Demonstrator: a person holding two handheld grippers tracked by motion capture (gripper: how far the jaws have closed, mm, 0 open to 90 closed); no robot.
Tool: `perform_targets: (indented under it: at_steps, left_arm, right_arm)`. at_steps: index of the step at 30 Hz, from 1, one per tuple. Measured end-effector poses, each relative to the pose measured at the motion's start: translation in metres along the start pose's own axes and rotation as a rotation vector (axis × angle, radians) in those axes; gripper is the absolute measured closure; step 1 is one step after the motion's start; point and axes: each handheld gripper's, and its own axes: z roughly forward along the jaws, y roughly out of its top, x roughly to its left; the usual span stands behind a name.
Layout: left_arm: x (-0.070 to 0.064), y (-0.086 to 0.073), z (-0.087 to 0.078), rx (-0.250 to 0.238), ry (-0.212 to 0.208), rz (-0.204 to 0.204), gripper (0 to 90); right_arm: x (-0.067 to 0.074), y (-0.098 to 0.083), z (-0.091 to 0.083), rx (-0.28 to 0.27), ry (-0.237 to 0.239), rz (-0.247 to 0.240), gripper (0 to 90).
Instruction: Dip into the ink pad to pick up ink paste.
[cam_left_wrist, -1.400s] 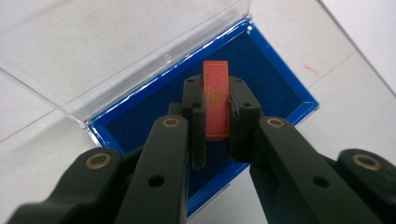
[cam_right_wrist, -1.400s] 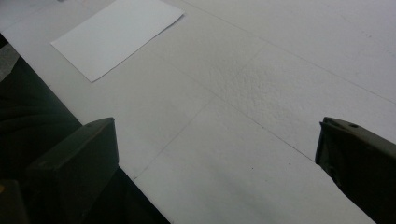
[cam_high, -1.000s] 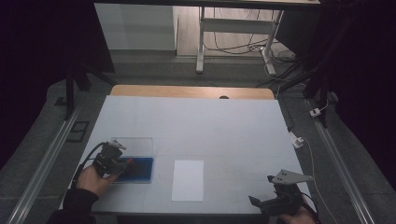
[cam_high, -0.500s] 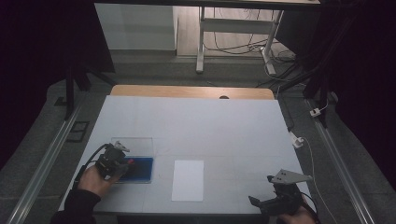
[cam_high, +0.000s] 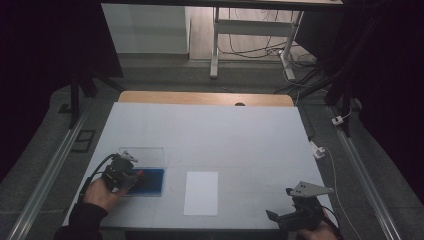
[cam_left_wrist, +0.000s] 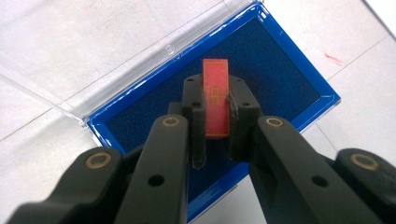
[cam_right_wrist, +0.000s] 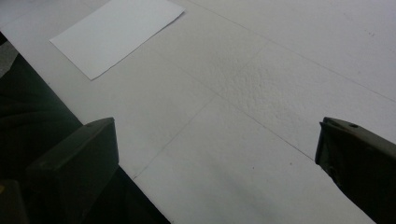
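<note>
Squarely between the left gripper's (cam_left_wrist: 215, 140) jaws, a red chip (cam_left_wrist: 215, 98).

**Materials and finishes**

Table (cam_high: 210, 130): matt white, faintly pebbled up close; bare wood strip (cam_high: 205, 98) at 12 o'clock. Sheet (cam_high: 201, 193): smooth matt paper. Case (cam_left_wrist: 299, 70): glossy blue plastic rim, dark blue felt-like lining, clear glossy lid (cam_left_wrist: 116, 60). Chip (cam_left_wrist: 215, 95): matt red, gold traces. Left gripper (cam_left_wrist: 215, 135): matt black plastic, brass-look rivets.
</note>
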Motion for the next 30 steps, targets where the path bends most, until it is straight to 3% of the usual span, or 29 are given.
perform_targets:
  at_steps: [9, 18, 23, 30]
  left_arm:
    - [0.006, -0.001, -0.003, -0.011, -0.039, -0.046, 79.8]
    - [0.006, 0.0, -0.011, -0.065, -0.031, -0.055, 79.7]
    - [0.002, 0.003, -0.017, -0.102, -0.044, -0.046, 79.7]
    - [-0.009, 0.008, -0.024, -0.129, -0.061, 0.007, 79.6]
  right_arm:
    - [0.0, -0.001, -0.001, -0.01, 0.002, 0.005, 0.0]
    - [0.0, -0.001, -0.002, -0.007, -0.005, 0.004, 0.0]
    - [0.0, -0.002, -0.002, -0.01, -0.004, 0.005, 0.0]
    - [0.0, -0.002, -0.002, -0.007, -0.005, 0.002, 0.0]
